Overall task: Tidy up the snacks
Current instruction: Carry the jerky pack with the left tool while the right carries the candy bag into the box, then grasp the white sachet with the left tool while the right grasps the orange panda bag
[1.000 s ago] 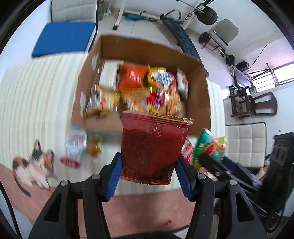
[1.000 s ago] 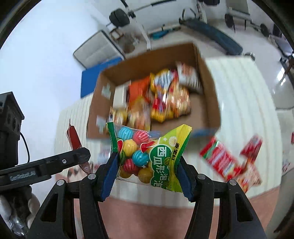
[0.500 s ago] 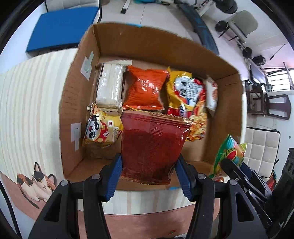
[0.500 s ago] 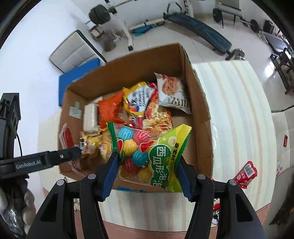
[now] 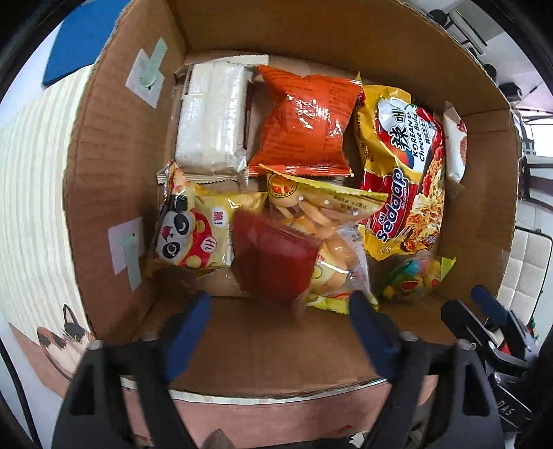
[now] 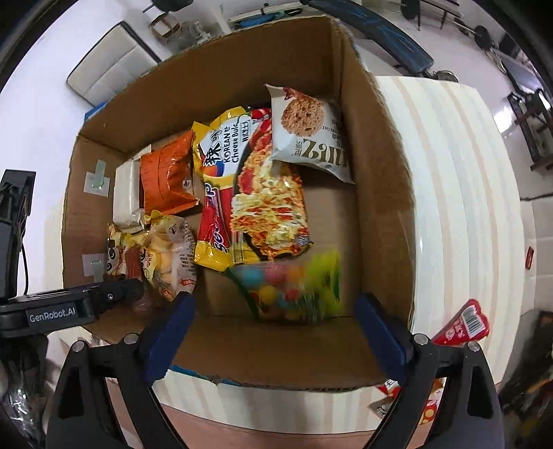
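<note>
A cardboard box [image 5: 103, 172] [image 6: 380, 193] holds several snack packets. My left gripper [image 5: 280, 331] is open above the box's near wall. A dark red packet [image 5: 273, 255], blurred, drops free onto the packets below. My right gripper [image 6: 273, 331] is open too. A green and yellow candy bag [image 6: 293, 290], blurred, falls free into the box's near right corner; it also shows in the left wrist view [image 5: 414, 279]. Inside lie an orange bag [image 5: 304, 121], a yellow noodle packet [image 5: 404, 172], a white oat cookie pack [image 6: 311, 131] and a panda packet [image 5: 190, 235].
The box stands on a cream striped cloth [image 6: 459, 193] with a cat print [image 5: 65, 331]. Red packets [image 6: 463, 324] lie on the cloth right of the box. Gym equipment [image 6: 380, 27] and a blue mat [image 5: 86, 41] lie beyond.
Both grippers moved in over the box and opened. The dark red packet and the candy bag left the jaws and are dropping into the box.
</note>
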Demonstrator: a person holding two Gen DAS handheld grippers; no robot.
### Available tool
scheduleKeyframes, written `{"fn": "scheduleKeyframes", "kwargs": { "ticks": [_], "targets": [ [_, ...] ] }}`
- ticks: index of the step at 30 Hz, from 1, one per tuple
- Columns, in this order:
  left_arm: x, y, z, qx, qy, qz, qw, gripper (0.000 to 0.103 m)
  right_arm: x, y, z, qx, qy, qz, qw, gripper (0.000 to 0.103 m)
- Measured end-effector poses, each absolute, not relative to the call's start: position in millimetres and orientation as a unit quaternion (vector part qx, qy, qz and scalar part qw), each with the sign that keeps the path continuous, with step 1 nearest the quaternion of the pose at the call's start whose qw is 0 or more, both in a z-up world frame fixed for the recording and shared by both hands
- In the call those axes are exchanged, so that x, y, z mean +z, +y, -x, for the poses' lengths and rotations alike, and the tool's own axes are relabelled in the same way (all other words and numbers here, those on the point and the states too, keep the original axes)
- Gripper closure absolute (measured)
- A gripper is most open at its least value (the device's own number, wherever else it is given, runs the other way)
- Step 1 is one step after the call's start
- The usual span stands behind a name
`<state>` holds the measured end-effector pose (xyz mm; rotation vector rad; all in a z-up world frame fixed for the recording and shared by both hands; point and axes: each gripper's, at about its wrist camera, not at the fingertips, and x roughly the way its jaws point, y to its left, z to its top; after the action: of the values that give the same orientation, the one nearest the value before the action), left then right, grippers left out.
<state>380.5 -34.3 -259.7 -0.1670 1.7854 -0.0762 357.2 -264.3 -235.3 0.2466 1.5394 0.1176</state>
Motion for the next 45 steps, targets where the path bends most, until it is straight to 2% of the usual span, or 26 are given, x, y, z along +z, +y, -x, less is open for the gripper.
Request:
{"fn": "scheduleKeyframes", "kwargs": {
  "ticks": [6, 12, 25, 33, 39, 45],
  "targets": [
    [-247, -31, -379, -0.03, 0.766, 0.081, 0.637, 0.012, -228, -257, -361, 0.058, 0.691, -0.097, 0.714, 0.006],
    [-224, -31, -380, -0.044, 0.749, 0.083, 0.656, 0.012, -218, -252, -361, 0.061, 0.685, -0.09, 0.72, 0.006],
    [-142, -49, -331, -0.04, 0.619, 0.041, 0.783, 0.012, -164, -296, -316, 0.06, 0.633, -0.159, 0.755, 0.005],
    [-162, -83, -273, -0.038, 0.615, 0.049, 0.786, 0.012, -176, -359, -259, 0.001, 0.652, -0.177, 0.737, 0.005],
    [-205, -117, -235, -0.042, 0.657, 0.038, 0.752, 0.012, -228, -401, -214, -0.049, 0.699, -0.174, 0.692, 0.005],
    [-248, -138, -214, -0.024, 0.697, 0.028, 0.716, 0.012, -290, -436, -182, -0.097, 0.716, -0.266, 0.638, 0.006]
  ]
}}
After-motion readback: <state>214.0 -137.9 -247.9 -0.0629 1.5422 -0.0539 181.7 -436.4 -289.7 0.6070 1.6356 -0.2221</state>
